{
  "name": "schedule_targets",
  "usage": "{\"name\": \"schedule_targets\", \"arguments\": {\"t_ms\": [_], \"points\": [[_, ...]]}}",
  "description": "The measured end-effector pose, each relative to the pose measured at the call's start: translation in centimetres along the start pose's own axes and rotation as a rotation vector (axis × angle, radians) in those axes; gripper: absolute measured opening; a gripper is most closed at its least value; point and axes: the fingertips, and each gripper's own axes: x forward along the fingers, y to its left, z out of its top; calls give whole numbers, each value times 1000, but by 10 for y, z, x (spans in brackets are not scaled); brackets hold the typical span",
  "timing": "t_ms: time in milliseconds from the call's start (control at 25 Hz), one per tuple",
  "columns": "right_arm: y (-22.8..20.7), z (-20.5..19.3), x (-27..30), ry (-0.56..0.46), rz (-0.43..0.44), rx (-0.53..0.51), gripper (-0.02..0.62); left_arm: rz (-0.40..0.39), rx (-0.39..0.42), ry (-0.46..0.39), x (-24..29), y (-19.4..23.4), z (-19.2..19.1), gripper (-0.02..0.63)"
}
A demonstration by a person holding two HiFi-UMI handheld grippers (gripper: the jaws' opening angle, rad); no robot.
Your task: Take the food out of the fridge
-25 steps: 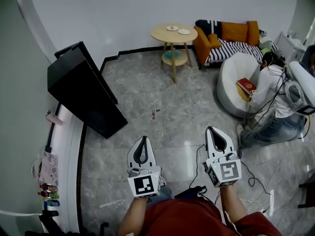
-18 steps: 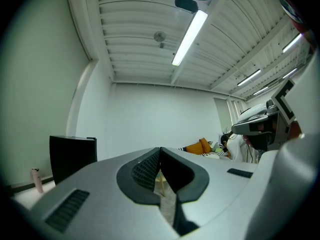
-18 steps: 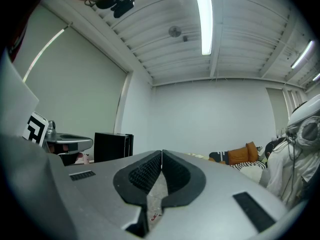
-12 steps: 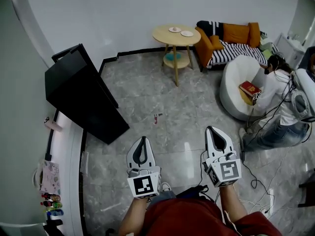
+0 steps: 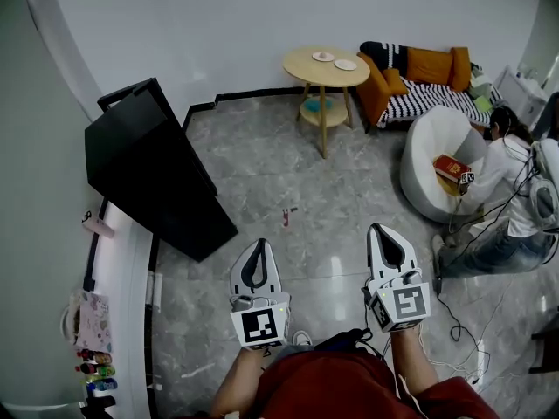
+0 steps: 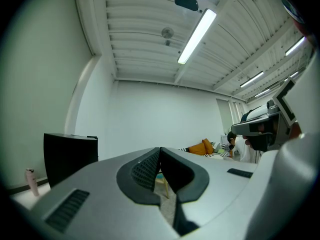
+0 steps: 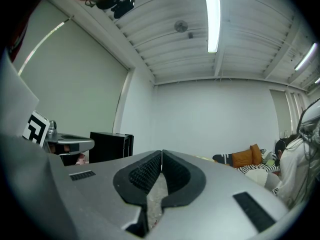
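The left gripper's [image 5: 257,246] 2 jaws are pressed together with nothing between them. Its own view shows the dark pads [image 6: 142,170] meeting at the tip. The right gripper's [image 5: 382,230] jaws are pressed together too, and they are also empty. Both grippers point level, up the picture, over the grey floor [image 5: 262,147].

Compared with 1 second ago, both grippers sit at almost the same spot in the head view, and both were already closed. The room has slid around them. The round table [image 5: 325,64] and the white beanbag [image 5: 432,160] are now farther right. The small red thing [image 5: 287,217] on the floor is now lower, nearer the jaw tips.

The tall black box [image 5: 148,168], which looks like the fridge, stands in the upper left of the head view. It is up and left of the left gripper's tips and well apart from them. It is farther still from the right gripper. In the left gripper view it stands at the left edge, and in the right gripper view it is left of the jaws. No view shows any food.

A person in white [image 5: 511,173] sits at the right edge, beside the beanbag.
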Motion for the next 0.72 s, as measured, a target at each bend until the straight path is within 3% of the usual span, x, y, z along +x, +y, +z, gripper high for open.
{"name": "schedule_targets", "arguments": {"t_ms": [720], "points": [[10,-7,18,2,-17,-23,23,-33,-11,-2,17,14,-9,14]]}}
